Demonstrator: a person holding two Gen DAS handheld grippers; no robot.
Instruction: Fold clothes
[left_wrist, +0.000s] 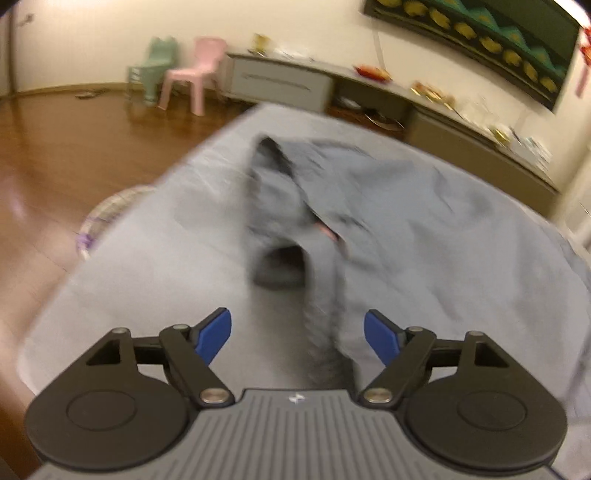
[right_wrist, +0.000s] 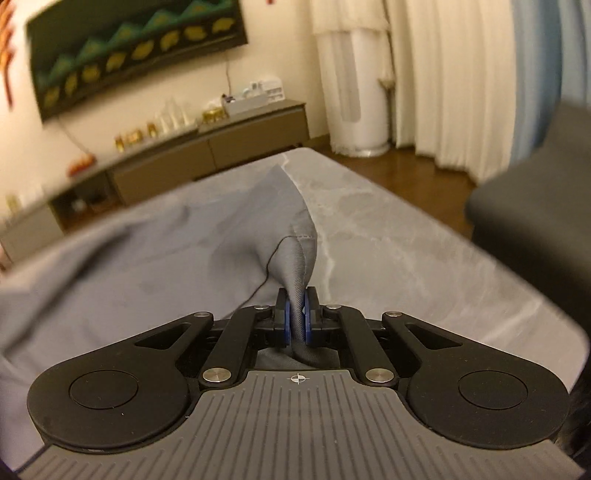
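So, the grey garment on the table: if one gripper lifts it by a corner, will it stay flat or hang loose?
Probably hang loose. The grey garment bunches into a soft peak where the right gripper pinches it, and it lies in rumpled folds ahead of the open left gripper. It looks thin, so likely light. It may slide on the smooth table.

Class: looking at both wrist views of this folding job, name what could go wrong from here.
1. The right tongs pinch only a narrow hem of the grey garment; a hard pull might slip it free.
2. The left tongs are open and hold nothing, so that side may drag and bunch on the table.
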